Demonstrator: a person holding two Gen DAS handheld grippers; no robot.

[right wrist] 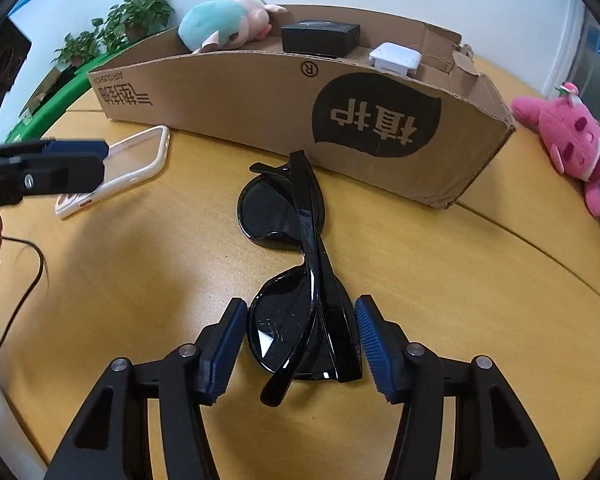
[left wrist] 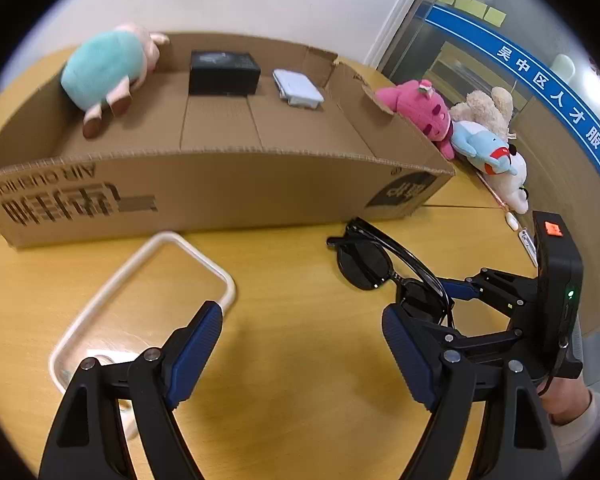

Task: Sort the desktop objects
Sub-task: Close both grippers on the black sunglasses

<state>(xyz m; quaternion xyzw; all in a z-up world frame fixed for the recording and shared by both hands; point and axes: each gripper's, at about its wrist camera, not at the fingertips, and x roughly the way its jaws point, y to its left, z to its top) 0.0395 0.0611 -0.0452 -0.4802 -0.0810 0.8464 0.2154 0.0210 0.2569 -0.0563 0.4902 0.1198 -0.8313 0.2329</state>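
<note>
A: What is recorded nearest the right gripper (right wrist: 300, 344)?

B: Its fingers are seen spread to either side of the near lens of the sunglasses (right wrist: 296, 272), which lie folded on the table (right wrist: 140, 300). Whether the pads touch the frame cannot be told.

A: And the left gripper (left wrist: 300, 352)?

B: It is held spread wide over bare tabletop, nothing between its fingers. The phone case (left wrist: 140, 300) is noted at ten o'clock, just beside its left finger; the sunglasses at two o'clock.

A: Farther out?

B: The cardboard box (left wrist: 204, 188) is found across twelve o'clock, beyond the sunglasses. Inside it a teal plush (left wrist: 104, 72), a black box (left wrist: 224, 72) and a white device (left wrist: 298, 90) are listed. A pink plush (left wrist: 420, 110) is noted outside the box, at one o'clock, with other plush toys (left wrist: 488, 140) beside it.
</note>
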